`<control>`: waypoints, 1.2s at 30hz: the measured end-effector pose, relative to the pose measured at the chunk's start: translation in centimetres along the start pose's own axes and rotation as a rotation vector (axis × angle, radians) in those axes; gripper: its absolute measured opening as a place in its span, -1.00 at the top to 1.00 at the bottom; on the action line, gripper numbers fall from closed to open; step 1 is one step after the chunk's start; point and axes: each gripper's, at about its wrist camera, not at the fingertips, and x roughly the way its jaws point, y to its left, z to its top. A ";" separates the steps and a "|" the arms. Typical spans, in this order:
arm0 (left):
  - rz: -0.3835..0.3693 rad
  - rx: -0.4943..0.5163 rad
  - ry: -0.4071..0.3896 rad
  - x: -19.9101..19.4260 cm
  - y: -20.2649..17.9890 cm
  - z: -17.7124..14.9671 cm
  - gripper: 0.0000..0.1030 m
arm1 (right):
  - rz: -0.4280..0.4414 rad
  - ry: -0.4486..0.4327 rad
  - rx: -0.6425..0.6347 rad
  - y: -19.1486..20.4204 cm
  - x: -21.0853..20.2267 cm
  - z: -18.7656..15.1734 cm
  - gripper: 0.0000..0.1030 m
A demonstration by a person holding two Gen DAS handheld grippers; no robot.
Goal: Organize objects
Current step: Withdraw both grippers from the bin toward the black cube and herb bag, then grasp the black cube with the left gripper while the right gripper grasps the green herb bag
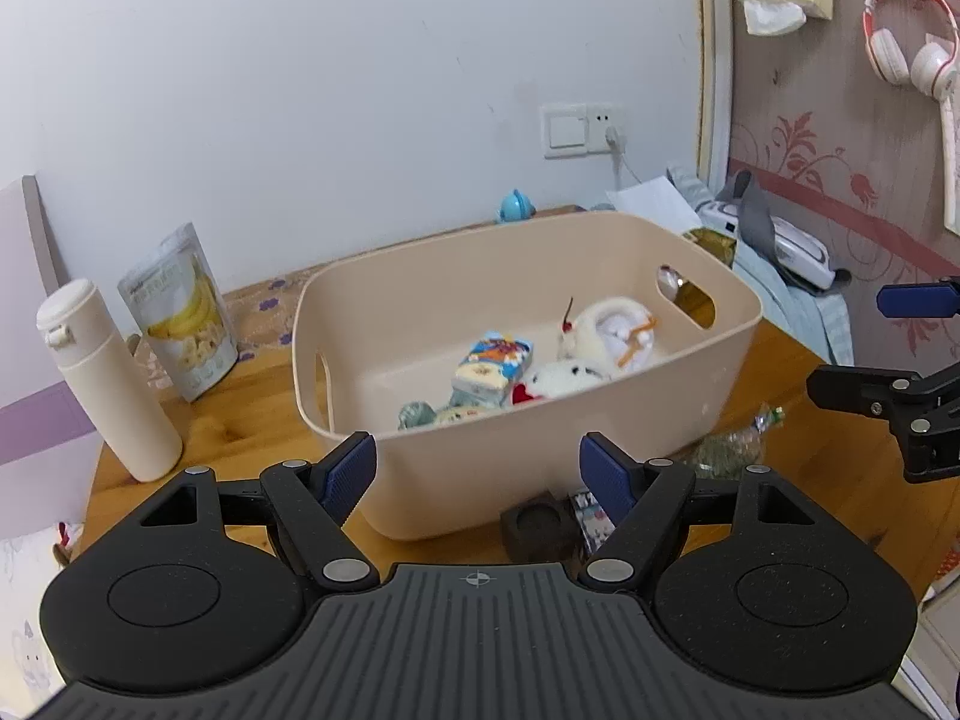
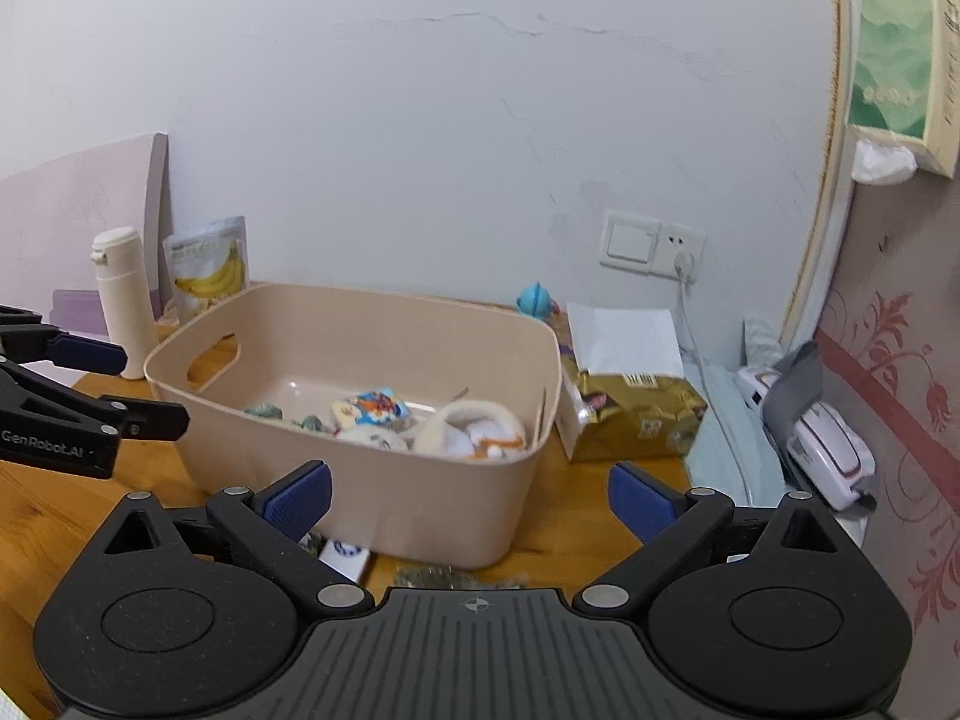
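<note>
The beige bin (image 1: 420,480) sits on the wooden table (image 1: 240,414), its long axis running from the left handle slot toward the right one, tilted away to the right in the left wrist view. Inside lie a colourful carton (image 1: 495,365), white plush toys (image 1: 612,333) and small wrapped sweets (image 1: 415,414). The left gripper (image 1: 478,471) hovers at its near wall, jaws spread wide and empty; the right gripper (image 2: 470,501) likewise gapes, holding nothing. A cream bottle (image 1: 102,384) and banana-chip pouch (image 1: 183,312) stand left of the bin
</note>
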 end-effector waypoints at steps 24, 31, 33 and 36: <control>-0.040 -0.005 0.147 3.2 -0.6 -6.0 -0.48 | -0.004 0.158 0.003 0.6 1.8 -5.7 -0.95; -0.059 -0.017 0.184 5.0 -0.6 -6.7 -0.48 | 0.008 0.210 -0.005 1.1 3.6 -6.7 -0.95; -0.060 -0.019 0.194 5.7 -0.7 -6.9 -0.48 | 0.007 0.222 -0.007 1.2 4.2 -6.9 -0.95; -0.060 -0.028 0.202 6.5 -0.8 -7.1 -0.48 | 0.003 0.243 -0.006 1.2 5.0 -7.3 -0.95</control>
